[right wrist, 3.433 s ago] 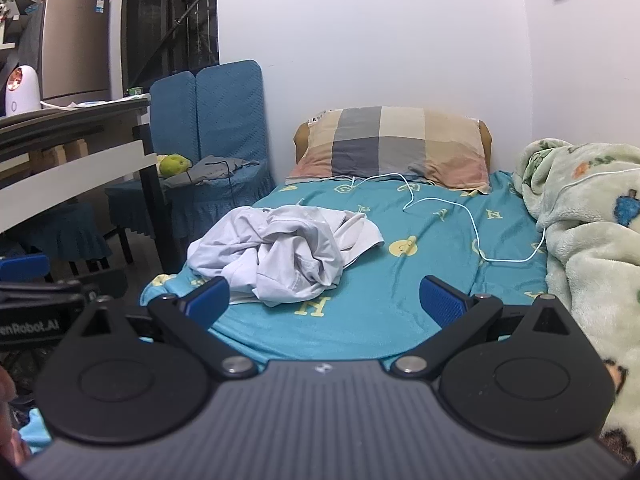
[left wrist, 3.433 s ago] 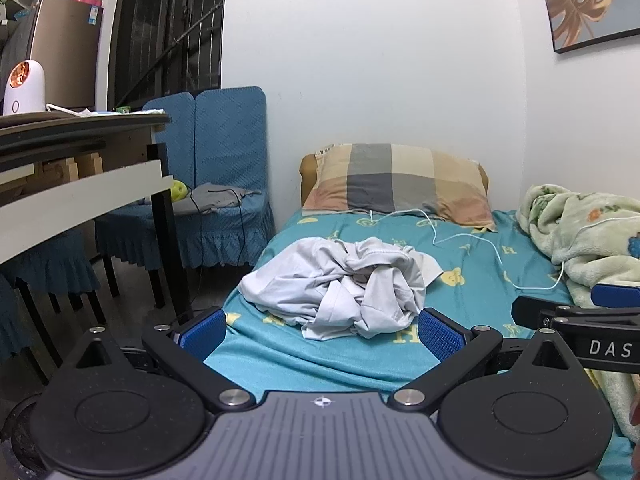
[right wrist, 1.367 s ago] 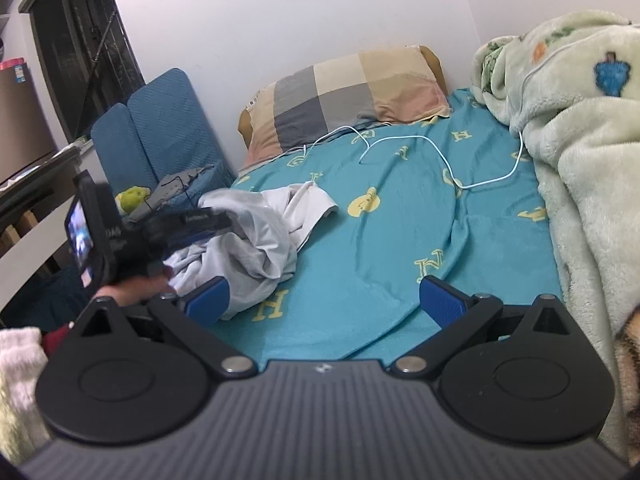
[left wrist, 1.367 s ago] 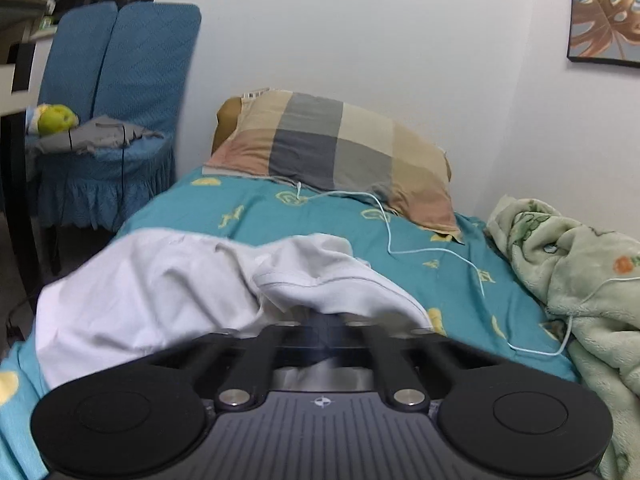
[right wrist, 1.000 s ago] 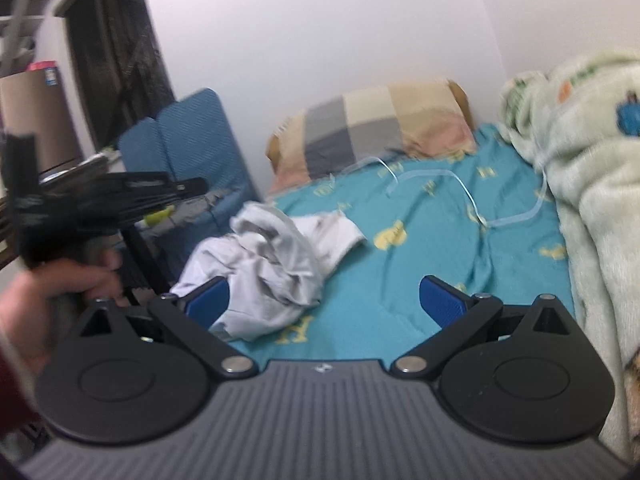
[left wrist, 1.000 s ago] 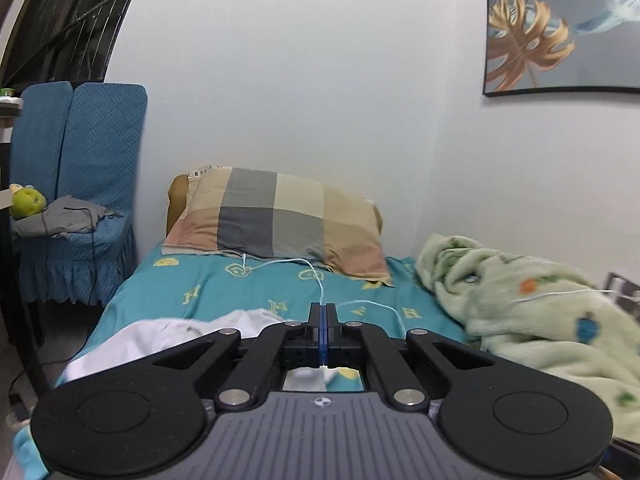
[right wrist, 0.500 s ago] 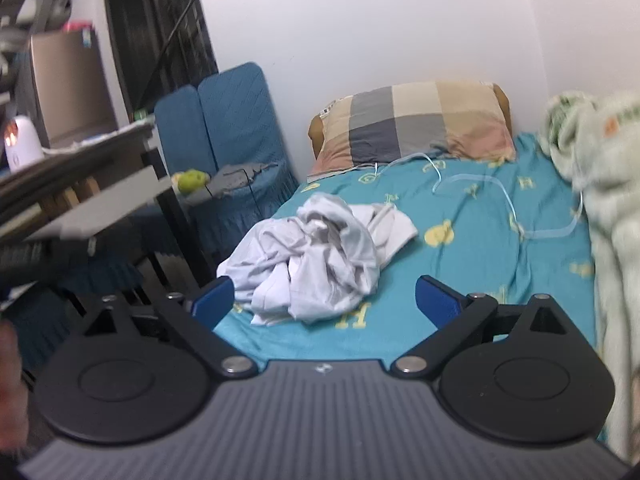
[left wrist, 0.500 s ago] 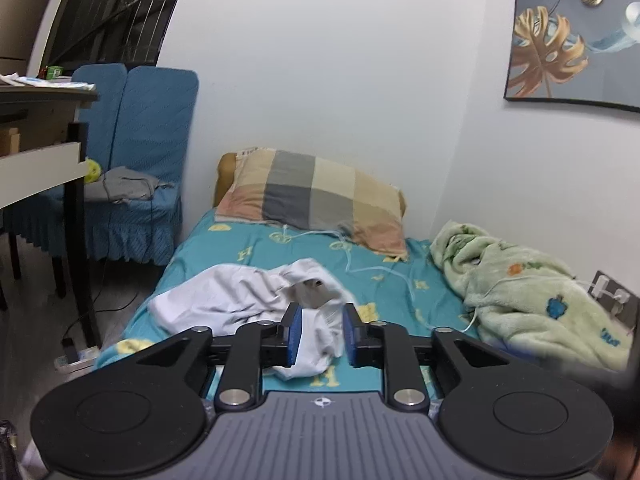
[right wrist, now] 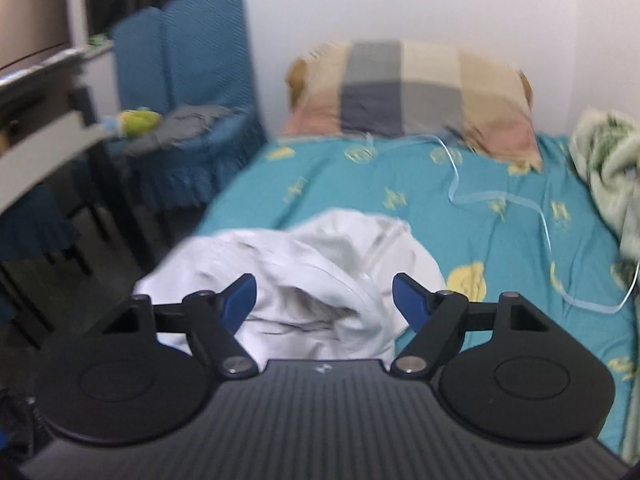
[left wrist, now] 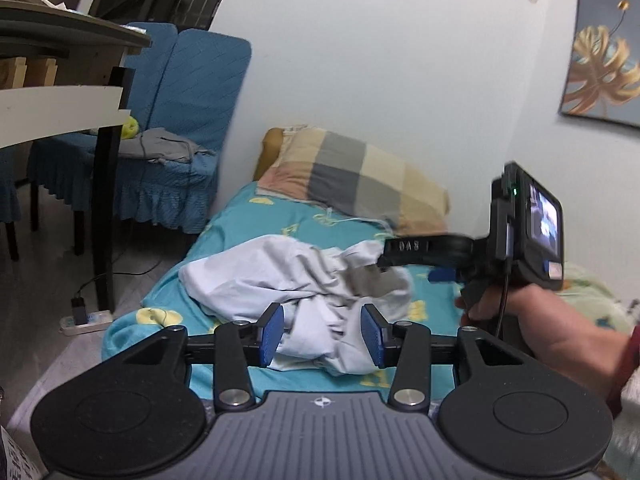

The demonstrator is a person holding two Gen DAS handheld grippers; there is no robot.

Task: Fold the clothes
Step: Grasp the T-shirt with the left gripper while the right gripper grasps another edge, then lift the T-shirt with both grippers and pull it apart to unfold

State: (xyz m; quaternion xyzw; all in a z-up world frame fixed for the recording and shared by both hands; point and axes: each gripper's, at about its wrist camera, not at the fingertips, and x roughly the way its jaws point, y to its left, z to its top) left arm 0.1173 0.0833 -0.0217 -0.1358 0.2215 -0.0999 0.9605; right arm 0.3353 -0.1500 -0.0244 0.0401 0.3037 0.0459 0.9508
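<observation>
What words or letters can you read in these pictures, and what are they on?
"DAS": white letters on the black finger of the right gripper, seen from the left wrist.
Yellow letter-like prints on the teal bedsheet: too blurred to read for sure.
Small camera screen behind that gripper: nothing readable.

The left hand-held gripper [left wrist: 322, 334] points forward and slightly down, its jaws partly apart and opening, pads clear of any contact. The right hand-held gripper [right wrist: 324, 300] points more steeply down, its jaws wide and closing, pads not yet pressing anything. In the left wrist view, the person's right hand [left wrist: 532, 320] grips that unit's handle, a red cuff at the wrist.
</observation>
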